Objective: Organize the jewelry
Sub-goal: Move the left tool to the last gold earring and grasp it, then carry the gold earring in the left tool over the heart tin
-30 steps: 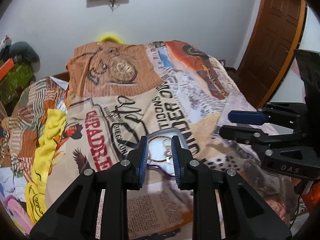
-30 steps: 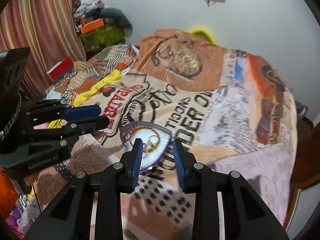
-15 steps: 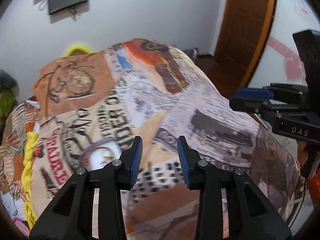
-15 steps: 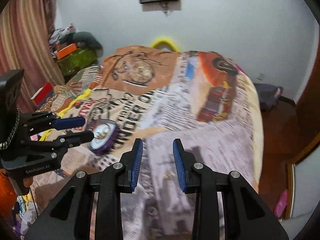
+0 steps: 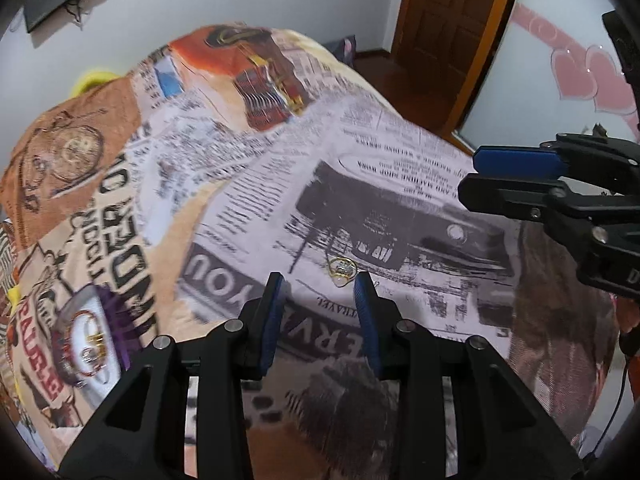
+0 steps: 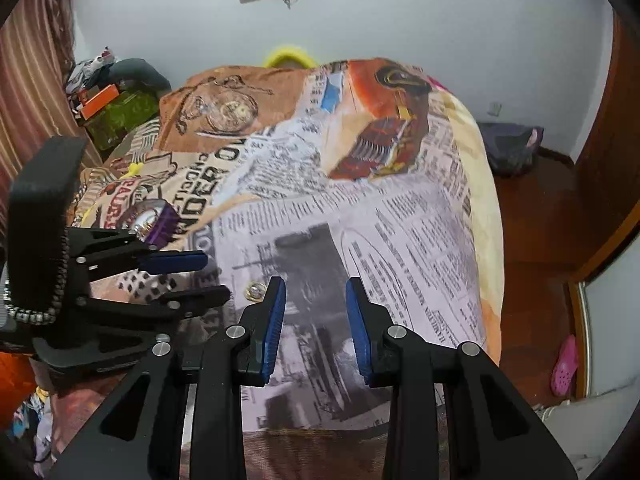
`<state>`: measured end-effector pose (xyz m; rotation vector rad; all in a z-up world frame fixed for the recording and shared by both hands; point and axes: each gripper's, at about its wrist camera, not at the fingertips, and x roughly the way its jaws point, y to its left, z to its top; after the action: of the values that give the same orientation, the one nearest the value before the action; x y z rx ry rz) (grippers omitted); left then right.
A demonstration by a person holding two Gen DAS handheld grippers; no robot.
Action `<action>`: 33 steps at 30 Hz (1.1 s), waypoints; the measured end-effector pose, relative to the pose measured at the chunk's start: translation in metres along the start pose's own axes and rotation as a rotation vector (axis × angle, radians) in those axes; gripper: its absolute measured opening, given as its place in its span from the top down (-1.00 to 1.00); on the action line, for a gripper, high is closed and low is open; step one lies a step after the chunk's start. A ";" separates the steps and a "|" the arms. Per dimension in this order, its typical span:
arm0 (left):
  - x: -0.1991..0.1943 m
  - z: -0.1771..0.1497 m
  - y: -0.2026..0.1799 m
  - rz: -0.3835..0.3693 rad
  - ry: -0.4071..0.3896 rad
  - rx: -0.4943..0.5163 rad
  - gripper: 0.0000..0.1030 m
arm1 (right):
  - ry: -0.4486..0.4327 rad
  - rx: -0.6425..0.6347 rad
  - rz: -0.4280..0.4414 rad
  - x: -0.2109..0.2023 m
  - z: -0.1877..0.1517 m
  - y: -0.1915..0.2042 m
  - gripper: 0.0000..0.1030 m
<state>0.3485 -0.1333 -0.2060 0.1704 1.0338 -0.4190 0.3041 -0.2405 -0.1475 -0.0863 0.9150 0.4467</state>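
Note:
A small gold ring (image 5: pixel 341 270) lies on the newspaper-print bedspread (image 5: pixel 400 184), just ahead of my left gripper (image 5: pixel 320 286), which is open and empty with the ring near its right finger. The ring also shows in the right wrist view (image 6: pixel 255 290), left of my right gripper (image 6: pixel 315 292), which is open and empty. A purple-rimmed jewelry tray (image 5: pixel 90 338) holding rings and a bracelet sits on the bed far to the left; it also shows in the right wrist view (image 6: pixel 154 222) behind the left gripper.
The bed drops off at its right edge to a wooden floor (image 6: pixel 540 240) with a pink sandal (image 6: pixel 564 366). A brown door (image 5: pixel 452 20) stands behind. Clutter and boxes (image 6: pixel 116 100) pile at the far left, by a striped curtain.
Both grippers have swung right, away from the tray, across the bed. The gold ring has come into view between and just ahead of them. Both stay open.

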 end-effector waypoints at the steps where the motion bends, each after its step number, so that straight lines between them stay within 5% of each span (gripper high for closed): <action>1: 0.004 0.001 -0.001 -0.002 0.005 0.003 0.33 | 0.008 0.005 0.003 0.003 -0.002 -0.003 0.45; 9: 0.018 0.004 -0.003 -0.036 0.015 0.015 0.67 | 0.033 0.015 0.031 0.019 -0.009 -0.012 0.45; 19: 0.010 0.000 0.002 -0.067 -0.024 -0.018 0.73 | 0.053 0.001 0.048 0.027 -0.011 -0.007 0.45; 20: 0.007 0.001 0.004 -0.073 -0.031 -0.025 0.87 | 0.055 -0.005 0.047 0.027 -0.011 -0.006 0.45; 33: -0.030 -0.015 0.037 -0.019 -0.099 -0.072 0.87 | 0.095 -0.112 0.054 0.051 -0.003 0.029 0.45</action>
<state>0.3387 -0.0867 -0.1901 0.0750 0.9524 -0.4033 0.3168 -0.1981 -0.1854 -0.1867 0.9868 0.5476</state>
